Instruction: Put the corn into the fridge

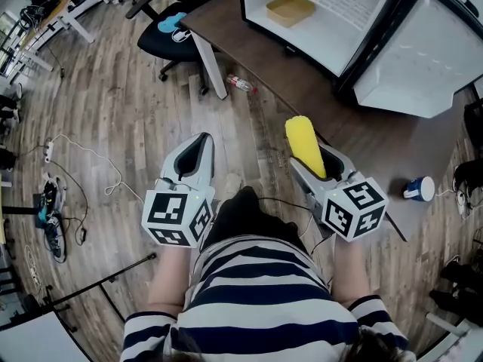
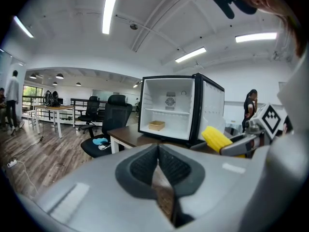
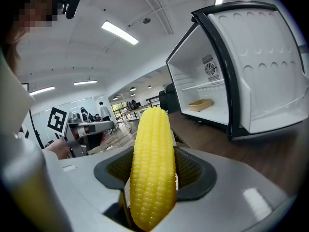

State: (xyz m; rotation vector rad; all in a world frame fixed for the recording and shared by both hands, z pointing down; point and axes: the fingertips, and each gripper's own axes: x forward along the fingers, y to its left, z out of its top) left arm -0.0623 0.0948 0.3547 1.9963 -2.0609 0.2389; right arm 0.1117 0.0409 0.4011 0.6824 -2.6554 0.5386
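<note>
A yellow corn cob (image 1: pixel 305 145) stands clamped in my right gripper (image 1: pixel 317 161), its tip pointing toward the open fridge (image 1: pixel 324 13). In the right gripper view the corn (image 3: pixel 152 166) fills the gap between the dark pads, and the fridge (image 3: pixel 212 91) stands ahead to the right with its door (image 3: pixel 270 62) swung open. My left gripper (image 1: pixel 198 151) is shut with nothing in it, held over the wooden floor to the left. The left gripper view shows its pads (image 2: pixel 145 166) closed together, the fridge (image 2: pixel 171 110) ahead and the corn (image 2: pixel 216 138) at the right.
A small tan tray (image 1: pixel 290 9) lies on the fridge's lower shelf. The fridge stands on a brown table (image 1: pixel 302 74). A black office chair (image 1: pixel 170 29) stands at the table's left end. A plastic bottle (image 1: pixel 240 84) lies on the floor, and a blue-white cup (image 1: pixel 419 189) lies on the table.
</note>
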